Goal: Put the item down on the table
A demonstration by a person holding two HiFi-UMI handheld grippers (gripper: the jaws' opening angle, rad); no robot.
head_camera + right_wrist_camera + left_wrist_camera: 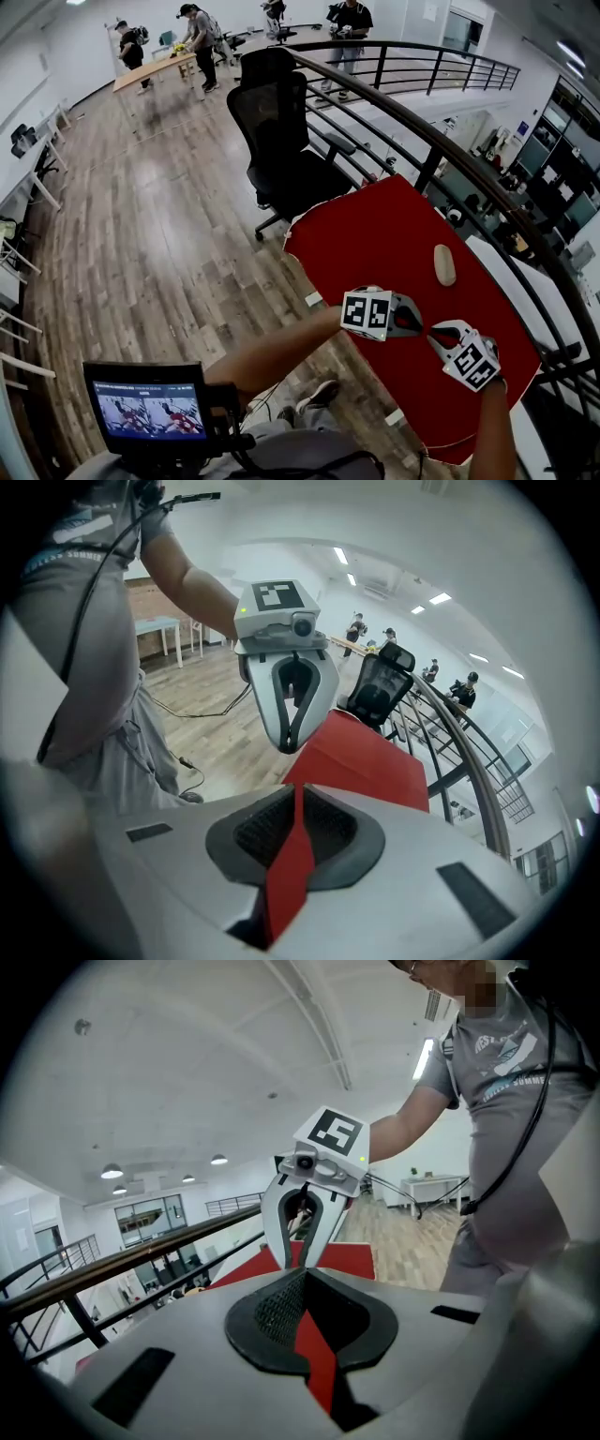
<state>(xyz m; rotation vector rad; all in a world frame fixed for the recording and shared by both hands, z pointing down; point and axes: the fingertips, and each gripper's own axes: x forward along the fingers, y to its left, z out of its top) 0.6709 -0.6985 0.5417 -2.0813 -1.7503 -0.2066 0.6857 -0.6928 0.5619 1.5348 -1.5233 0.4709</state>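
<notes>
A red cloth (375,234) covers the table, and a beige oval item (444,264) lies on it toward the right. Over the cloth's near half my two grippers point at each other, tips almost touching. My left gripper (419,326) is shut with a strip of red cloth (314,1354) pinched between its pads. My right gripper (437,335) is likewise shut on a red strip (291,855). In the left gripper view the right gripper (302,1251) hangs just ahead. In the right gripper view the left gripper (291,738) hangs above the red cloth (366,757).
A black office chair (281,131) stands at the table's far side. A dark metal railing (441,155) curves along the table's right, with a drop beyond it. A small monitor (145,408) sits by my chest. People work at a far table (155,70).
</notes>
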